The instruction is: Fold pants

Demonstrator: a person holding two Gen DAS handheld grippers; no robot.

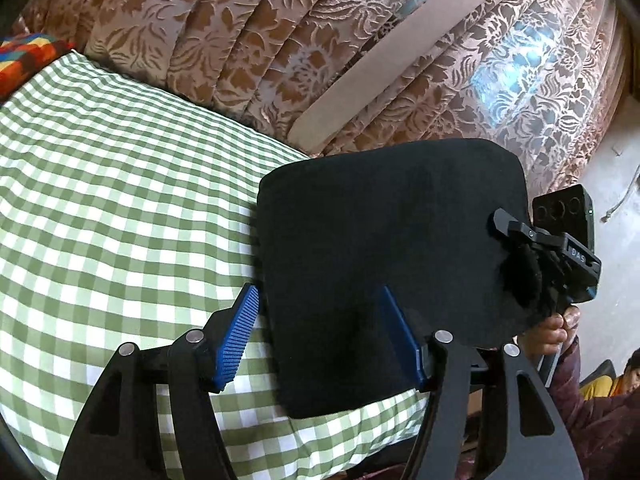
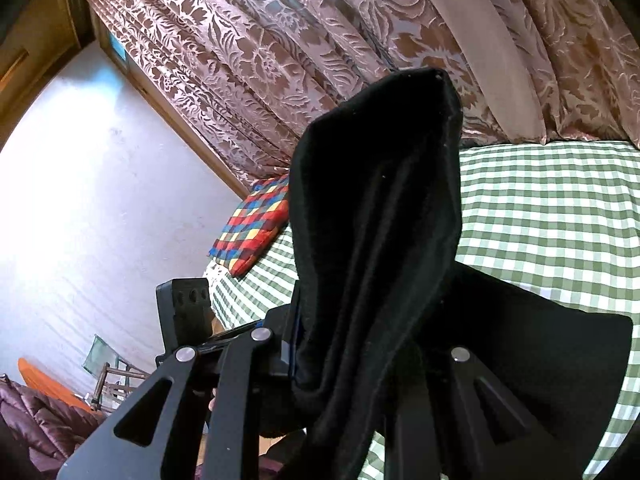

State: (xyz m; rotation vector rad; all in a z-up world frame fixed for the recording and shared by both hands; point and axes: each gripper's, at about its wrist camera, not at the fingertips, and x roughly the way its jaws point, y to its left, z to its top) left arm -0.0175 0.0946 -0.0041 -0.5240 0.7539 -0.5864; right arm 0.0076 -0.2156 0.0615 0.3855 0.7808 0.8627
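The black pants (image 1: 384, 256) lie as a folded dark slab on the green checked bed (image 1: 120, 200). My left gripper (image 1: 320, 336) is open, its blue-padded fingers (image 1: 240, 332) spread over the near left corner of the pants. My right gripper (image 1: 516, 232) shows at the pants' right edge, clamped on a bunch of the cloth. In the right wrist view the pants (image 2: 376, 240) hang up between the fingers of my right gripper (image 2: 356, 360) and hide the pads. The left gripper's body (image 2: 188, 312) shows at the lower left.
Brown floral curtains (image 1: 320, 48) hang behind the bed. A multicoloured checked cushion (image 2: 252, 228) lies at the bed's far end, also in the left wrist view (image 1: 28, 60). A person in yellow (image 1: 616, 380) sits at the right. A white wall (image 2: 80, 200) and chair (image 2: 108, 376) are at the left.
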